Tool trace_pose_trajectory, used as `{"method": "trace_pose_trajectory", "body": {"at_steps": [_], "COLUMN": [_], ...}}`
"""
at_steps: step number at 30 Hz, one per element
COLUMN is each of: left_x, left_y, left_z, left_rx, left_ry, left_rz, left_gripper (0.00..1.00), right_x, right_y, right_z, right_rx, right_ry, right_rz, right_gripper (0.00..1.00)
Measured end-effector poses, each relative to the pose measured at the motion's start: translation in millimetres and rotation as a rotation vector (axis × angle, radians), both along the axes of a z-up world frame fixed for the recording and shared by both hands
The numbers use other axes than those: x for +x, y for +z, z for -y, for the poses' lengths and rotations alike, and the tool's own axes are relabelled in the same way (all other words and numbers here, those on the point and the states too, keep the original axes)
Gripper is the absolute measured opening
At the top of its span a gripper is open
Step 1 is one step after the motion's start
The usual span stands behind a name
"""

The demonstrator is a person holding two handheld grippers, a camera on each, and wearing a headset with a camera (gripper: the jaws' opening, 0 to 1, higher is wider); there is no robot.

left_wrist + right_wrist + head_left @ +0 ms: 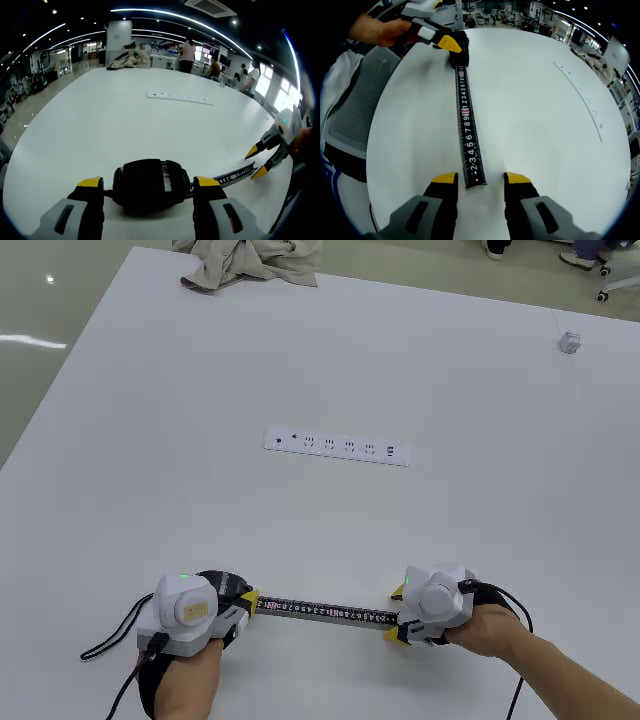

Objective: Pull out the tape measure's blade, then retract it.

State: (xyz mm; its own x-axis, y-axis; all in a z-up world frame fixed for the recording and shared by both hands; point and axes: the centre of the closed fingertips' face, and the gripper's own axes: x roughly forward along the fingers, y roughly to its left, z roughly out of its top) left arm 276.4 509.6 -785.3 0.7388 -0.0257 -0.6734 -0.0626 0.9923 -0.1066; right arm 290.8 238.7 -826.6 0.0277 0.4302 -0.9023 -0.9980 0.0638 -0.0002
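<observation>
Left gripper (149, 182): clenched on case (150, 192), lower centre of left gripper view.
Right gripper (481, 178): released, jaws straddling the blade (465, 120) tip without touching it.
Blade: extended flat on table (330, 370), bottom of head view.
Handling: probably thin, springy, slippery; pinch at the tip.

Bright, even ceiling light; faint shadows; fisheye edges bend and perhaps blur slightly.

Your tape measure (150, 186) is black. Its blade (468, 135) is black with white numerals and red marks, on your white desk (450, 520).
</observation>
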Motion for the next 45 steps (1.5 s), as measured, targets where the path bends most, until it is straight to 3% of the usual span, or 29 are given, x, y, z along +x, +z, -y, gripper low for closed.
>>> {"method": "trace_pose_trajectory", "body": {"at_steps": [8,19,36,45], "left_x": [2.1,2.0,2.0,1.0], "left_y": [-1.6,-1.2,-0.4,-2.0], "left_z": [-1.9,1.3,3.8,5.7], "left_rx": [0.0,-0.006,-0.014,0.032], "left_ry": [0.002,0.003,0.013,-0.022], "left_rz": [-0.001,0.0,0.004,0.01], "left_gripper": [0.69,0.65,0.62,0.62], "right_x": [-2.1,-3.3,-6.9,-7.4], "right_y": [-0.2,0.4,1.5,1.9], "right_z": [1.2,4.1,3.5,3.8], "right_rx": [-0.008,-0.009,-0.029,-0.028], "right_ry": [0.03,0.03,0.052,0.05], "right_rz": [0.007,0.003,0.005,0.011], "right_gripper": [0.34,0.21,0.16,0.15]}}
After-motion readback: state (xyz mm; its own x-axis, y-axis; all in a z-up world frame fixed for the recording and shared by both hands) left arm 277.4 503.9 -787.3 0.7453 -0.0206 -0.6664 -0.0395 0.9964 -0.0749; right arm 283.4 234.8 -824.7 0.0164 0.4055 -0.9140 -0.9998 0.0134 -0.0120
